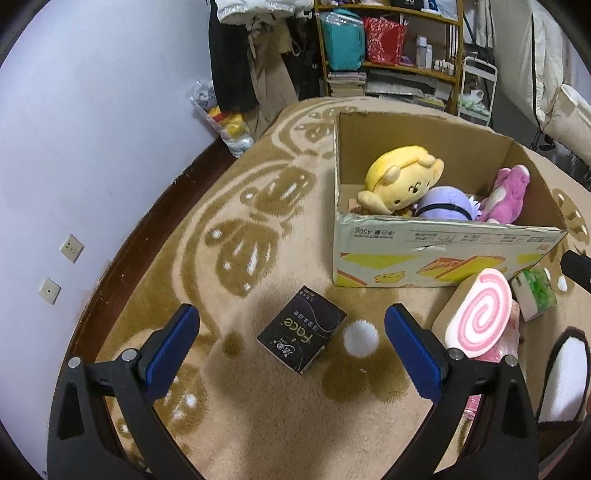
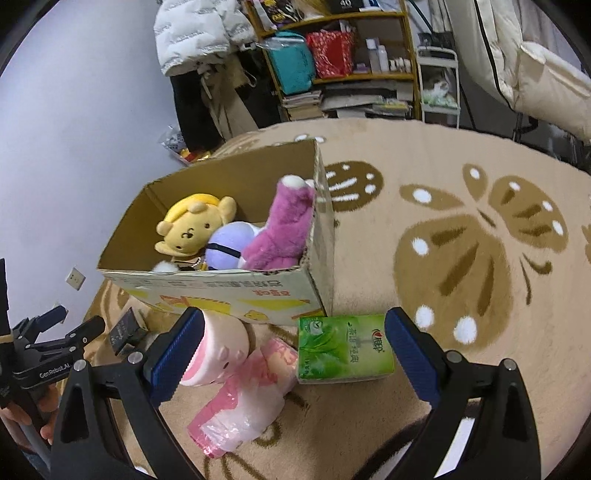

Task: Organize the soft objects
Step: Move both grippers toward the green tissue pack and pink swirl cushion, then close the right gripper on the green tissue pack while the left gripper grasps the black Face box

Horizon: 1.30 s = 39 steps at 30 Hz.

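Pale lilac wall (image 1: 92, 110) at left, two white sockets (image 1: 72, 248) low on it. Dark wood skirting (image 1: 155, 206) along wall base. Beige rug (image 1: 258, 424) with brown butterfly pattern (image 2: 484, 236) covers floor. Wooden shelf (image 1: 388, 44) at back, crammed: teal bag (image 1: 341, 40), red bag (image 1: 382, 38), bottles, stacked books below. Dark and tan clothes (image 1: 236, 55) hang left of shelf; white puffer jacket (image 2: 192, 33) above. White wire cart (image 1: 476, 88) right of shelf. Cream bedding (image 2: 535, 66) at far right. Light dim, indoor.
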Each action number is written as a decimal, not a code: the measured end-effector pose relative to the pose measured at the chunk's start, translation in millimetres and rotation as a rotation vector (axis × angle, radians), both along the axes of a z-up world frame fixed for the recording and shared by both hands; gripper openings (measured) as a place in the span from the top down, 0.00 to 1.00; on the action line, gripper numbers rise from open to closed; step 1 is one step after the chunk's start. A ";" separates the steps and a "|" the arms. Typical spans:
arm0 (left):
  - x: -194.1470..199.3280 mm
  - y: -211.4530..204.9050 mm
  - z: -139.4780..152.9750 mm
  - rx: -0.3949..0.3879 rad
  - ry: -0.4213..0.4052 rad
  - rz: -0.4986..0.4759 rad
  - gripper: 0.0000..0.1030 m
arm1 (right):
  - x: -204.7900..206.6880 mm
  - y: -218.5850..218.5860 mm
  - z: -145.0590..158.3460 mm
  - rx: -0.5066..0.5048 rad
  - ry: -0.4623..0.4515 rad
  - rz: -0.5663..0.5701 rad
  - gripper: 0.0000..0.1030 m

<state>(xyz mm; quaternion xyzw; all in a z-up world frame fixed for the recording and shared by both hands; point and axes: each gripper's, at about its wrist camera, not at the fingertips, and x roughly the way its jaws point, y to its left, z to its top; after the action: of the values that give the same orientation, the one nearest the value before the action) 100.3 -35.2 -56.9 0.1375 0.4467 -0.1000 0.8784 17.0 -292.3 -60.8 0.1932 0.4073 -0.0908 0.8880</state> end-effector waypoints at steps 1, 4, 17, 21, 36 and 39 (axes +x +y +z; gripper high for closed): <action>2.4 0.0 -2.0 -0.001 0.008 0.001 0.03 | 2.0 -1.7 -2.7 0.007 0.006 -0.005 0.01; 9.0 2.0 -7.6 -0.008 0.037 0.001 0.03 | 7.3 -5.5 -10.8 0.028 0.024 -0.015 0.01; 32.1 1.5 -36.7 0.015 0.102 0.029 0.03 | 21.9 -12.9 -36.5 0.070 0.104 -0.028 0.01; 35.4 -1.8 -44.6 0.023 0.108 0.022 0.03 | 27.5 -13.9 -42.9 0.067 0.124 -0.037 0.01; 50.9 -3.2 -73.2 0.045 0.177 0.026 0.03 | 32.6 -21.2 -54.2 0.060 0.153 -0.057 0.01; 53.0 -2.1 -78.1 0.049 0.189 0.031 0.03 | 33.0 -21.8 -56.8 0.052 0.164 -0.057 0.01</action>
<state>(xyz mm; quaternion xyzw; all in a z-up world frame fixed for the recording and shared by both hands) 153.3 -37.4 -135.0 0.1420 0.5319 -0.0877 0.8302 50.0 -314.1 -117.6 0.2199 0.4752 -0.1210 0.8433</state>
